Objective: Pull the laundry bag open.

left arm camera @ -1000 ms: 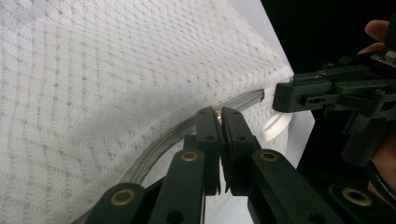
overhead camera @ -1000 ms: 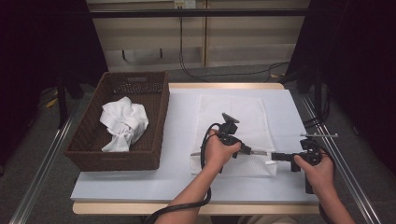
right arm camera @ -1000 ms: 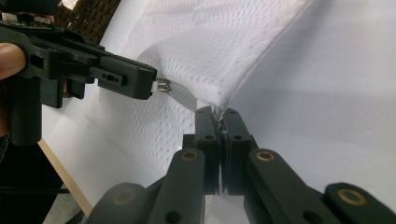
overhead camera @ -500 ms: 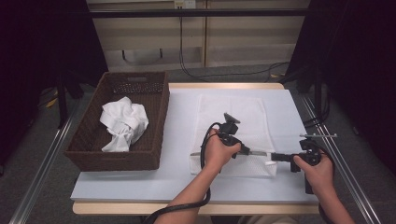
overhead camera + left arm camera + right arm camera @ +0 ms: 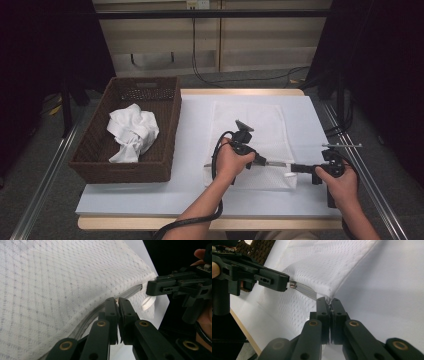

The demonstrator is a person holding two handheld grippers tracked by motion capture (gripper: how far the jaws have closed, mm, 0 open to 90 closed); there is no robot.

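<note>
High view: a white mesh bag (image 5: 250, 142) is lying flat on the white table (image 5: 195, 145), right of a brown wicker basket (image 5: 167, 125) that is holding a crumpled white cloth (image 5: 132, 131).
Left gripper (image 5: 260, 160): it is sitting at the bag's near edge, its jaws pointing right along the grey zipper (image 5: 275, 163).
Right gripper (image 5: 295, 169): it is sitting at the bag's near right corner, its jaws pointing left toward the other tool.
Left gripper view: the left gripper (image 5: 118, 300) is pinching its jaws together on the small metal zipper pull (image 5: 116, 299), with no gap showing between the tips; the zipper (image 5: 87, 319) is running under the mesh bag (image 5: 62, 282), and the right gripper (image 5: 150, 288) is facing it just beyond.
Right gripper view: the right gripper (image 5: 329, 300) is clamping its jaws tight on the corner of the mesh bag (image 5: 322, 265), which is lifting slightly off the table (image 5: 392, 290); the left gripper (image 5: 287, 285) is holding the zipper pull (image 5: 292, 285) at the end of the zipper (image 5: 305, 291).
</note>
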